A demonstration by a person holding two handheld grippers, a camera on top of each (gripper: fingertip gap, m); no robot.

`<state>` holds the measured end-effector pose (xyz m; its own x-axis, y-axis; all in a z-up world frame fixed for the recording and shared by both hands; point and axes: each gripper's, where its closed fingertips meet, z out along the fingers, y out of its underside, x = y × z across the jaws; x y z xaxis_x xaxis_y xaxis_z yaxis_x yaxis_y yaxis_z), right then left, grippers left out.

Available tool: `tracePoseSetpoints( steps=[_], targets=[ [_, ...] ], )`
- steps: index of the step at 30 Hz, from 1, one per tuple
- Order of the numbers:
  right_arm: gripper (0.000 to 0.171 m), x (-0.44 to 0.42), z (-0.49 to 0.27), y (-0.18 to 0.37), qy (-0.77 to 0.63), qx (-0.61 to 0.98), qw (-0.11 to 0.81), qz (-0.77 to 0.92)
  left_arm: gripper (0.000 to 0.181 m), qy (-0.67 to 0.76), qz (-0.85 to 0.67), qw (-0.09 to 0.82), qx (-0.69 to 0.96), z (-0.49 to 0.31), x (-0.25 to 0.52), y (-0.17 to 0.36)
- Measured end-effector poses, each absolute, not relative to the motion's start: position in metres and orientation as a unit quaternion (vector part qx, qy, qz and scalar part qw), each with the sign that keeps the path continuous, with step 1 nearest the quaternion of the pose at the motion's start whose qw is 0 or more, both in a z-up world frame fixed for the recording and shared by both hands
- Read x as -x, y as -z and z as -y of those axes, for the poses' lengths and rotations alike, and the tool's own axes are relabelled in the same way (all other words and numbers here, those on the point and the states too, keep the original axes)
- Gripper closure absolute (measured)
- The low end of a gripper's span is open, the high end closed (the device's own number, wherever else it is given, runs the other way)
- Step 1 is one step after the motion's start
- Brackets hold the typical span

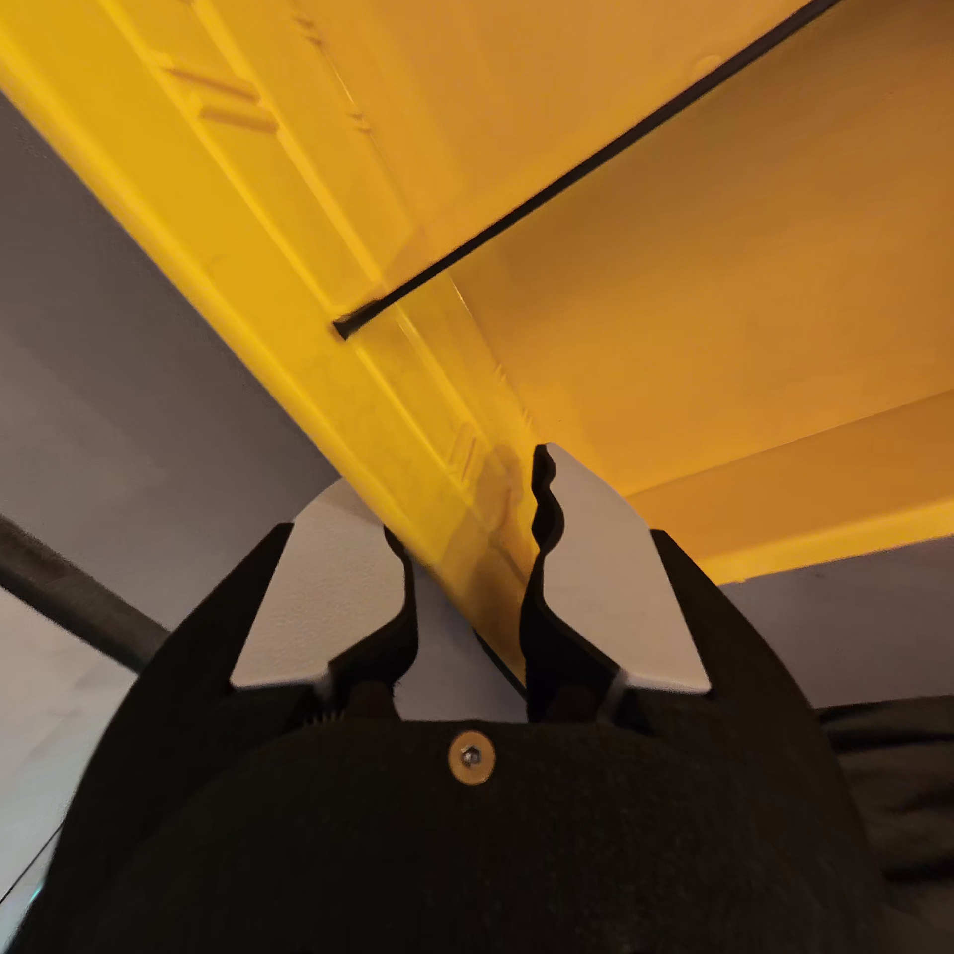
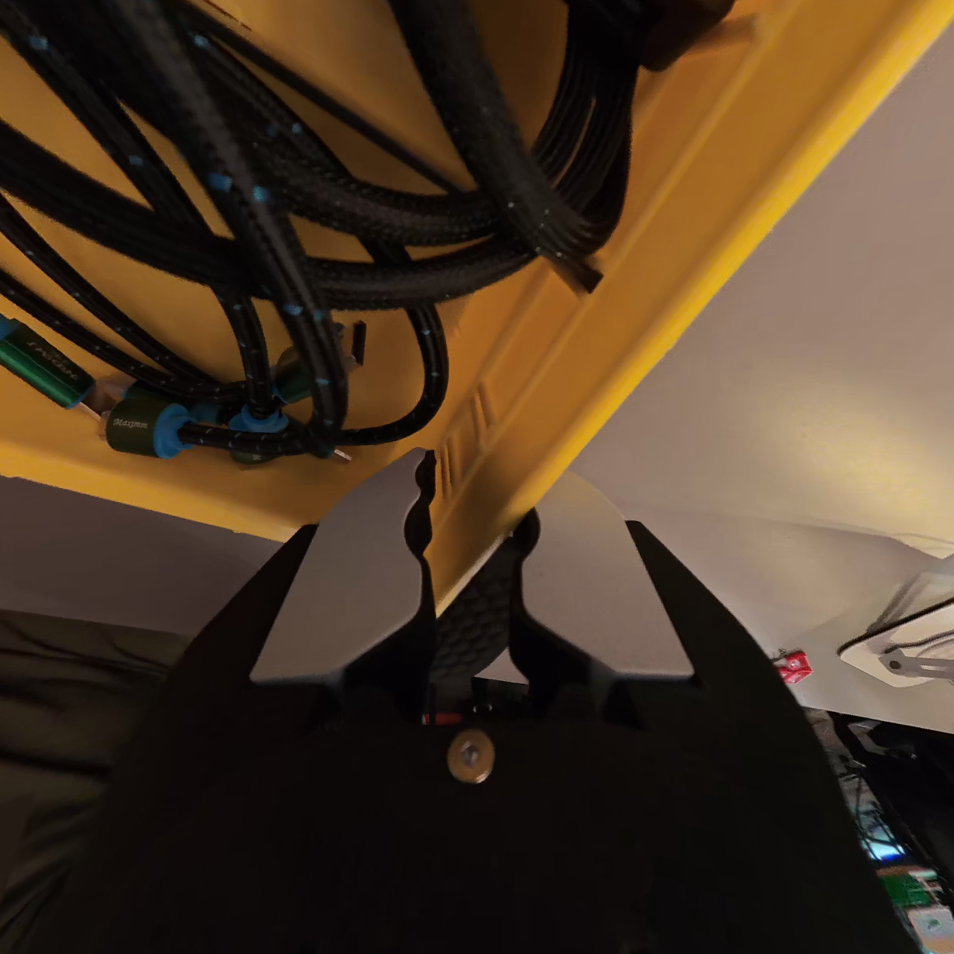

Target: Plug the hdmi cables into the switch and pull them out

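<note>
On yellow bin (image 1: pixel 413 464) rim, both tools clamped.

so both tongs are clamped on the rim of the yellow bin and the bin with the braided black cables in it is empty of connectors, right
Not quite. Both tongs, left and right, do clamp the rim of the yellow bin, but it is not empty of connectors: the right wrist view shows green-shelled connectors with blue collars lying among the braided black cables.
</note>
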<state>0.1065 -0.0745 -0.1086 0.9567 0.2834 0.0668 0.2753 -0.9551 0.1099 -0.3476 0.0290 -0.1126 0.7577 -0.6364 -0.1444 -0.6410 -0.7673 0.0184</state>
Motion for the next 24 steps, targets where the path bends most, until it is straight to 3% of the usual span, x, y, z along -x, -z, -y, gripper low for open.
tracePoseSetpoints(
  steps=[5,8,13,17,24],
  targets=[
    [0.142,-0.106,0.066,0.075,-0.086,-0.988,-0.028,-0.122,0.14,-0.035,-0.35,0.074,0.933,-0.029,0.345,0.085],
    [0.143,-0.08,0.051,0.031,-0.104,-0.973,-0.151,-0.138,0.14,-0.021,-0.348,0.124,0.929,-0.032,0.349,0.062],
    [0.14,0.06,0.007,-0.007,0.074,-0.901,-0.332,-0.268,0.142,0.004,-0.337,0.2,0.92,-0.042,0.351,0.029],
    [0.138,0.138,-0.006,0.01,0.173,-0.902,-0.278,-0.281,0.142,0.009,-0.346,0.205,0.916,-0.04,0.354,0.025],
    [0.137,0.134,-0.03,0.06,0.062,-0.953,-0.168,-0.242,0.143,0.02,-0.345,0.217,0.913,-0.041,0.356,0.02]
  ],
)
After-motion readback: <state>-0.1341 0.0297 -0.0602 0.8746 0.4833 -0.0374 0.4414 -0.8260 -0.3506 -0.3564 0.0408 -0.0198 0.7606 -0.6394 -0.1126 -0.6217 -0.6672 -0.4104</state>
